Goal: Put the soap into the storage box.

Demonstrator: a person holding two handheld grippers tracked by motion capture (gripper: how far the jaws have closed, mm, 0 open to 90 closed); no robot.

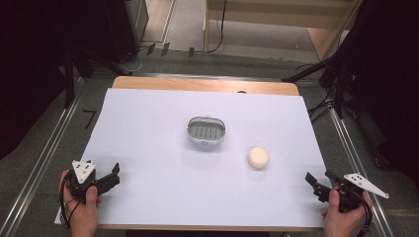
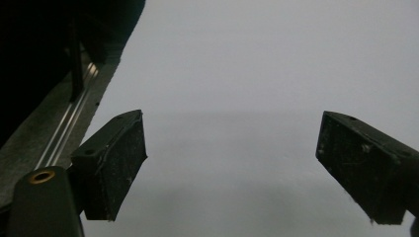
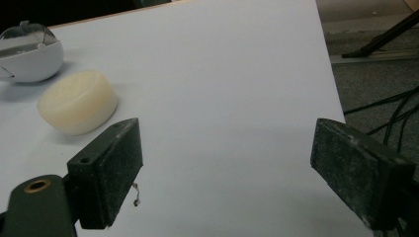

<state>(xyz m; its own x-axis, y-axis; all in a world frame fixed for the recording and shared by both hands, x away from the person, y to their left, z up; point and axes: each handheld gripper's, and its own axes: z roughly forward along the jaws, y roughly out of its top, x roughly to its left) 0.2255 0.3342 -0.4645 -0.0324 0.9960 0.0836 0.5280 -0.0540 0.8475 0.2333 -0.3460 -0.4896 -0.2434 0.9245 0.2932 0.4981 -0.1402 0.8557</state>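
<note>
A round cream bar of soap [image 1: 258, 157] lies on the white sheet, right of the middle. Up and left of it stands a small oval soap dish [image 1: 206, 130] with a slotted grey insert. My left gripper [image 1: 116, 175] rests at the near left corner, far from both, and its jaws stand open over bare sheet [image 2: 232, 123]. At the near right corner my right gripper [image 1: 312, 185] is open too, nothing between its jaws [image 3: 227, 128]. In the right gripper view the soap [image 3: 78, 101] lies ahead and left of the left jaw, with the dish [image 3: 30, 54] beyond it.
The white sheet [image 1: 163, 163] covers a wooden table whose far edge [image 1: 205, 85] shows bare. Metal rails [image 1: 44, 158] run along both sides. Black stands and cables [image 1: 336, 94] sit off the right far corner.
</note>
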